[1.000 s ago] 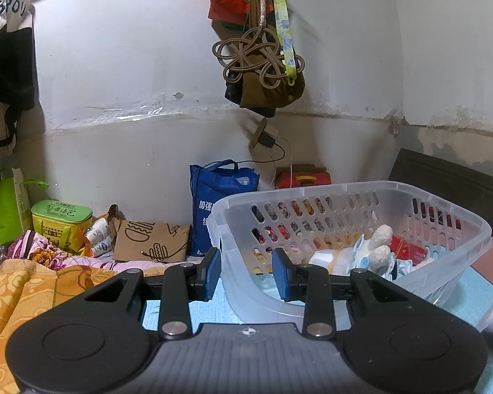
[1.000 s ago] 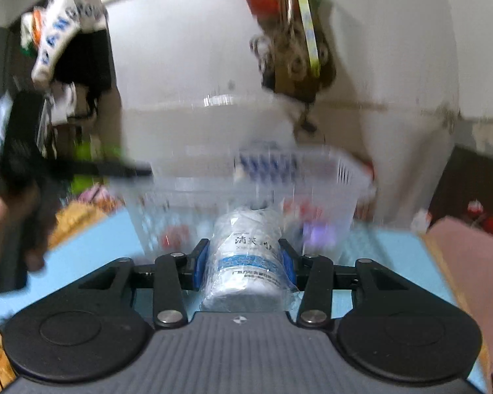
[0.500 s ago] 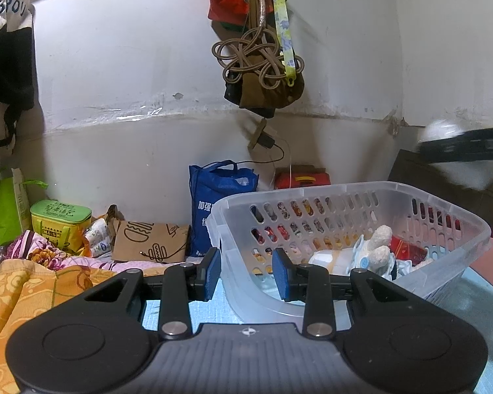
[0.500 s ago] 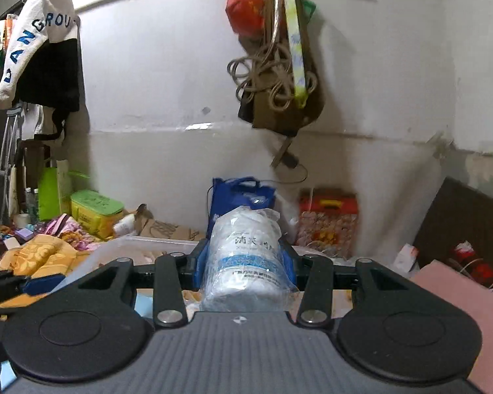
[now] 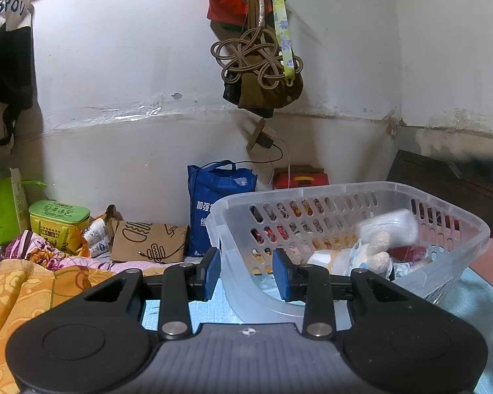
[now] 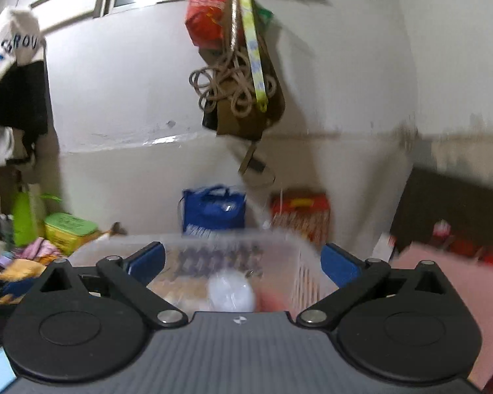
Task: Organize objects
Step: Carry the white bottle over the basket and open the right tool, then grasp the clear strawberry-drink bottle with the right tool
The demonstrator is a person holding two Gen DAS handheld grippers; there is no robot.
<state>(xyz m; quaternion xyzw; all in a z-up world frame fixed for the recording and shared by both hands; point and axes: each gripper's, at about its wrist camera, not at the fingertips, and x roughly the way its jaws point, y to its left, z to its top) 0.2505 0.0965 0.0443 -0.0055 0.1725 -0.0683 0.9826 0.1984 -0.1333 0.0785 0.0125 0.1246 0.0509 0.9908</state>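
A clear perforated plastic basket point(image 5: 450, 220) stands on a light blue surface and holds several small items. A white wrapped bottle point(image 5: 389, 229) is blurred in mid-air inside it, above a beige plush toy point(image 5: 378, 249). My left gripper point(image 5: 246, 272) is partly open and empty, its fingers astride the basket's near left corner. My right gripper point(image 6: 243, 262) is wide open above the basket point(image 6: 299, 262), with the white bottle point(image 6: 231, 292) blurred below it.
A blue bag point(image 5: 220, 207), a red box point(image 5: 300, 179), a brown paper bag point(image 5: 148, 243) and a green tin point(image 5: 59, 216) stand along the white wall. Orange patterned cloth point(image 5: 26, 289) lies left. Rope and bags point(image 5: 259, 62) hang above. A pink surface point(image 6: 443, 282) is right.
My right gripper has opened wide and let go of the white bottle, which now falls into the basket. My left gripper has not moved.
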